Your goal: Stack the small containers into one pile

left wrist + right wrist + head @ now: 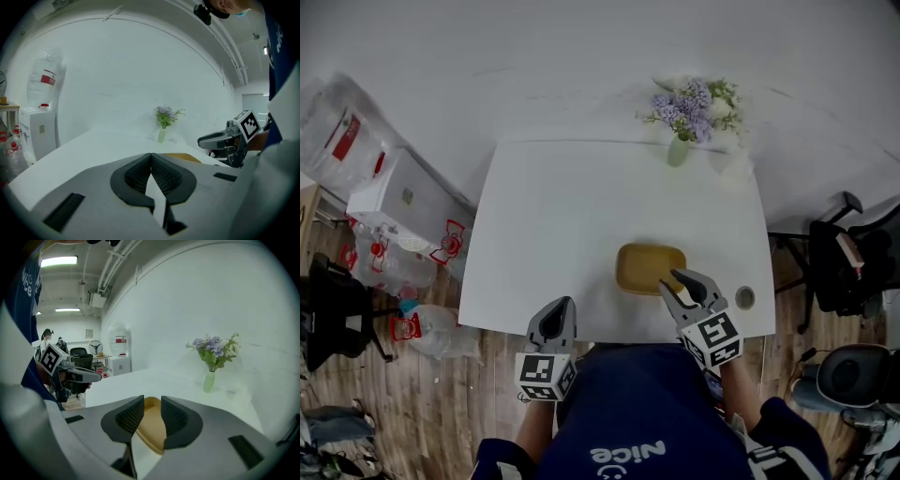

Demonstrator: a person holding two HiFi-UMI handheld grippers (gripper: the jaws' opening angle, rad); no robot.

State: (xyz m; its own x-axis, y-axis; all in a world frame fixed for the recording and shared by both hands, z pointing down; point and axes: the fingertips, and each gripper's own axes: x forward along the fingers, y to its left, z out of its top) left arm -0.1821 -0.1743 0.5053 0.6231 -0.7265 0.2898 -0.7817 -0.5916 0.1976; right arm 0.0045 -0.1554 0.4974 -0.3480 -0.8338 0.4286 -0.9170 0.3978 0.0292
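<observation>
Right tool [151, 404] parted, yellow container [645, 265] (shallow, rounded)

**Even cool light, fisheye edges**

Ceiling strip lights [58, 261] glow in the right gripper view. The white table [581, 206] is bright, nearly washed out, shadows faint. Both gripper views bend and go black at the corners; the left gripper [151, 155] looks soft near the lens

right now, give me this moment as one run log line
left gripper: shut, empty | right gripper: open, over yellow container, not gripping | white table: container near front edge, flower vase at far edge
</observation>
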